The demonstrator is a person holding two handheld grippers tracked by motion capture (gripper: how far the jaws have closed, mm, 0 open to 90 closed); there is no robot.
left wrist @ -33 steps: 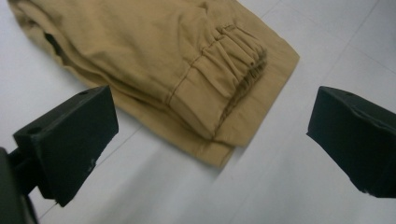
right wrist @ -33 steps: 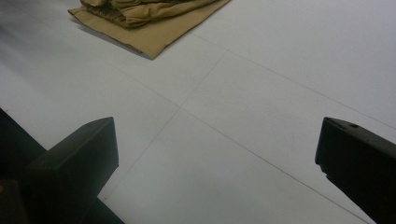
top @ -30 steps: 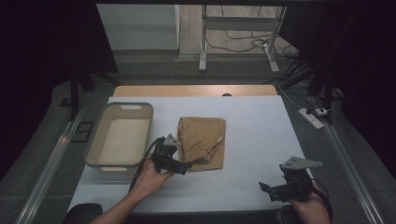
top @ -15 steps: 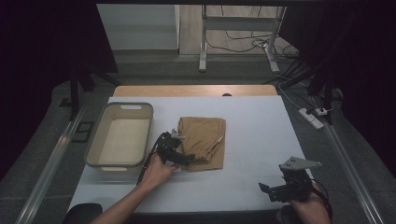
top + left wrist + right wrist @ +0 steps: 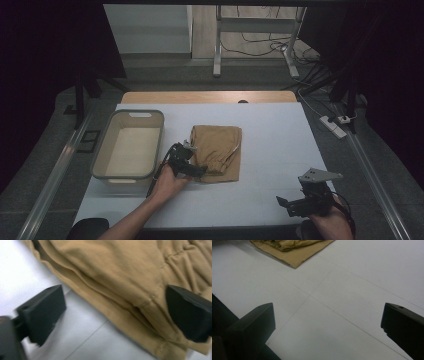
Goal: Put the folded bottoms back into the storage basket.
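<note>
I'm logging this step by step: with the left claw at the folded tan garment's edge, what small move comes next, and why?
Probably finish closing the left claw on the folded tan garment. Its jaws, just closing, straddle the layered edge without pinching it yet, one on the white table, one over the cloth.

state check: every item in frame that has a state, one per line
folded tan garment: folded, flat on the table, near left edge between the left gripper's fingers, not yet pinched
bin: upright, empty
left gripper: open, fingers just been closing around the garment's edge
right gripper: open, nothing between its fingers, over bare table
</note>
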